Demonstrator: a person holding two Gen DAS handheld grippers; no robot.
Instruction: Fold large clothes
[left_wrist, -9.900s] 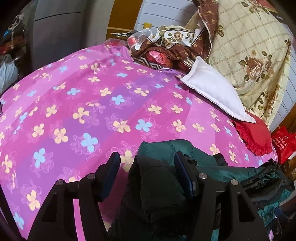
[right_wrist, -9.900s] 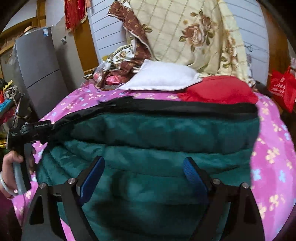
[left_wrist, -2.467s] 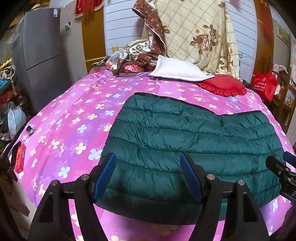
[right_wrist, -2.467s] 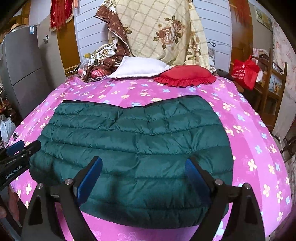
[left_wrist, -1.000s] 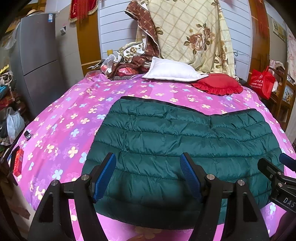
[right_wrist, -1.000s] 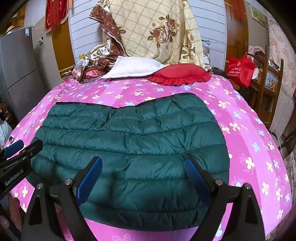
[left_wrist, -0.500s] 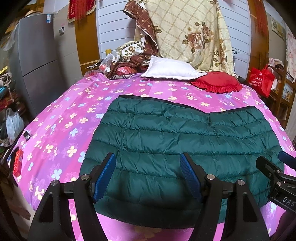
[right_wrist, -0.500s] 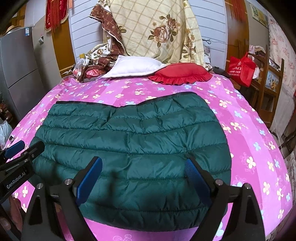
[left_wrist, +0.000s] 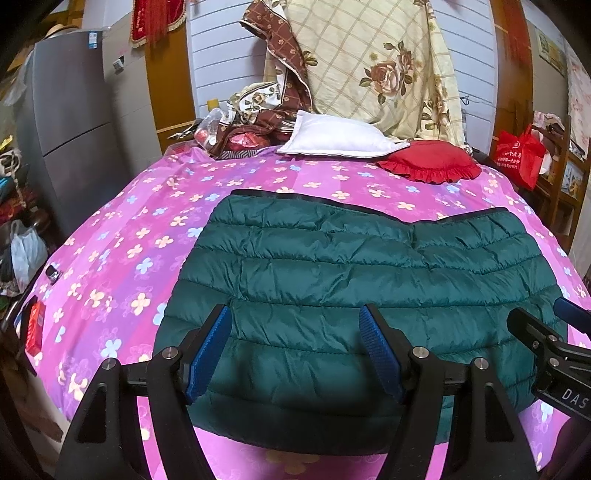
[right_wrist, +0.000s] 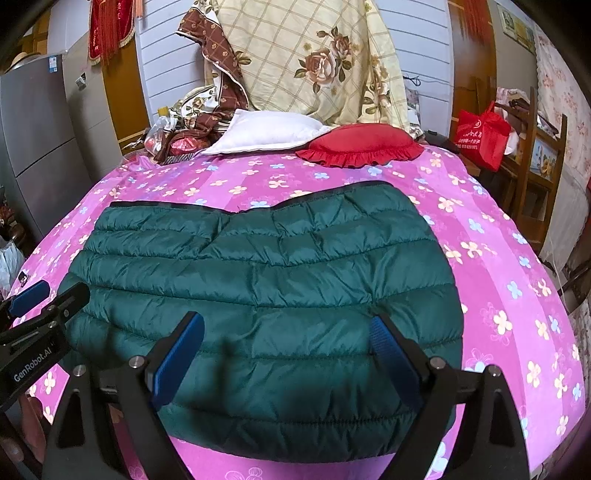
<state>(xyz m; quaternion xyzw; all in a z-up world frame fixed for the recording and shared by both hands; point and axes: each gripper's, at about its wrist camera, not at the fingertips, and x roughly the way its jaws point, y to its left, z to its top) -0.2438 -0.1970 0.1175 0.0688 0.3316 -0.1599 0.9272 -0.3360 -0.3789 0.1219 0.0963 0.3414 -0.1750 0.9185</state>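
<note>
At nine o'clock the grey fridge (left_wrist: 70, 122) stands beside the bed (left_wrist: 122, 236). The left gripper (left_wrist: 295, 314) hangs with jaws apart, empty, over the folded green jacket (left_wrist: 354, 280) lying mid-bed. The right gripper (right_wrist: 286, 323) is likewise spread and empty. The red cushion (right_wrist: 360, 146) sits at one o'clock.

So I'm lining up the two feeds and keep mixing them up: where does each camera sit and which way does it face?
Left wrist: on the left gripper, looking down over the green jacket toward the pillows; own open fingers show, right gripper at the right edge.
Right wrist: on the right gripper, same direction; own open fingers, left gripper at the left edge.
Shared: jacket, pink bedsheet, white pillow, red cushion.
</note>
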